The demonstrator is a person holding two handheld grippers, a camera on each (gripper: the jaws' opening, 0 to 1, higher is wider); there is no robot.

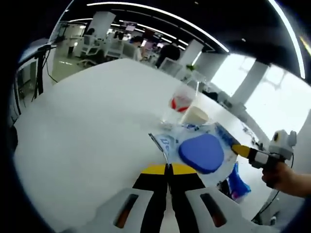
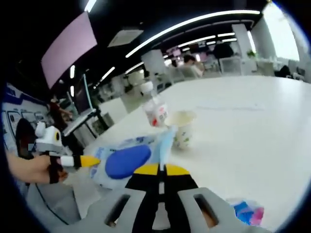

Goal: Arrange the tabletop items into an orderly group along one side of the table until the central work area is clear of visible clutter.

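Left gripper view looks along its own jaws, which stand closed together at the bottom of the frame with their yellow tips touching, so the left gripper (image 1: 168,169) appears to have nothing between its tips; I cannot tell whether the thin plastic edge just ahead is pinched. Just beyond those tips lies a clear plastic packet with blue print (image 1: 194,141) carrying a blue oval pad (image 1: 201,153), and behind it stand a clear bottle with a red label (image 1: 181,99) and a paper cup (image 1: 196,115), all gathered near the desk's (image 1: 87,131) far edge, which suits a tidy group along one side. The right gripper (image 1: 241,150) comes in from the right, a hand (image 1: 286,177) holding it, its yellow tip touching the packet's edge. Right gripper view shows its own jaws likewise shut, tips meeting at the packet's near corner, perhaps nipping the film. There the left gripper's yellow tip reaches the packet's other end, so the packet seems held at both ends for shifting. A small blue-and-pink wrapper (image 2: 248,212) lies apart, at lower right.
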